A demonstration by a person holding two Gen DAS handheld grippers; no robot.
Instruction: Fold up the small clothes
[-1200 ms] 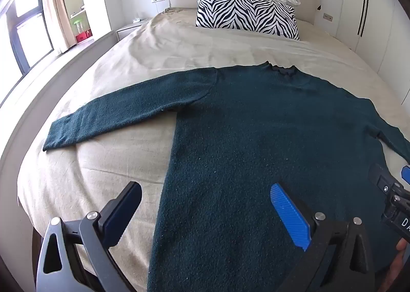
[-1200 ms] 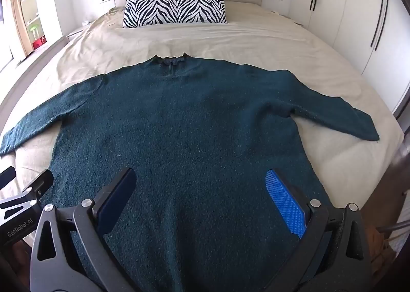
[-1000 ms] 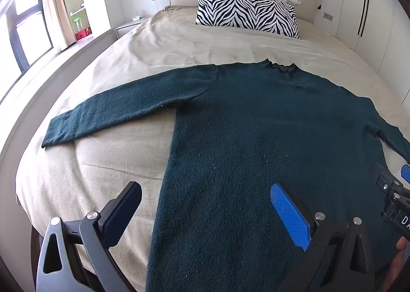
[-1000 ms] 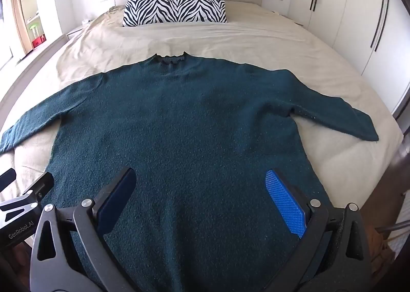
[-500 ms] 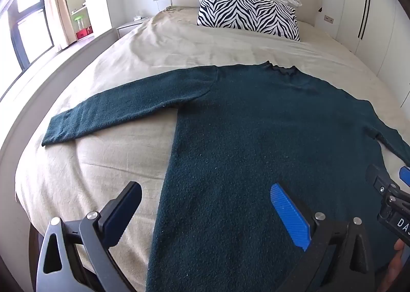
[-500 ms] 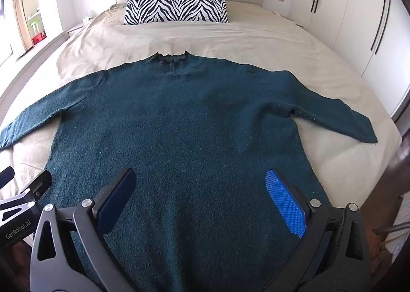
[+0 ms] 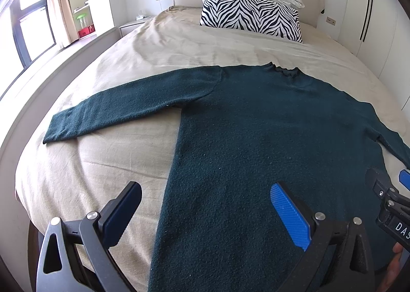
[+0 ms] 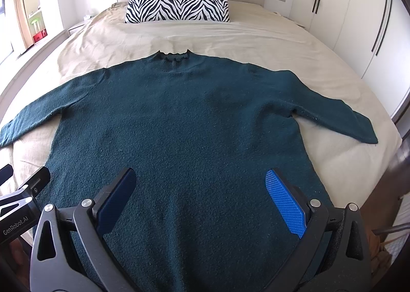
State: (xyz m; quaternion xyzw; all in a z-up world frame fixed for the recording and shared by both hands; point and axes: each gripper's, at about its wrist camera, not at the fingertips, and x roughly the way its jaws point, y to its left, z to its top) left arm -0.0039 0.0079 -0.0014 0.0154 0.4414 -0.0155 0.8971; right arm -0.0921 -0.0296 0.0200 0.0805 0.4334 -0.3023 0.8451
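While the dark teal sweater (image 8: 184, 122) lies flat and face-up on the beige bedspread (image 8: 230, 40), with its collar (image 8: 174, 56) toward the headboard and its hem toward the operator, no fold has yet been made. Both sleeves are spread outward: the left sleeve (image 7: 128, 104) reaches toward the window side, and the right sleeve (image 8: 338, 115) toward the wardrobe side.

The left gripper (image 7: 205, 211) is released, with its jaws spread wide, and hovers above the left side edge of the body panel near the hem. The right gripper (image 8: 202, 197) is likewise released, holds nothing, and hovers over the lower middle of the body.

Recommended procedure for the first fold, judged from this layout:

1. Begin with a sleeve. Lower the near-side gripper to the cuff (image 7: 51, 134) and take both knit layers between the pads.
2. Carry the sleeve inward across the chest so that it lies flat, parallel to the side seam.
3. Repeat with the opposite sleeve.
4. Take the hem corners with both grippers together and bring them up to the shoulders.

Caution: the knit is thick and soft; a shallow pinch may take only the top layer. Avoid catching the bedspread beneath. The zebra-print pillow (image 8: 179, 3) lies well apart and does not obstruct the work.
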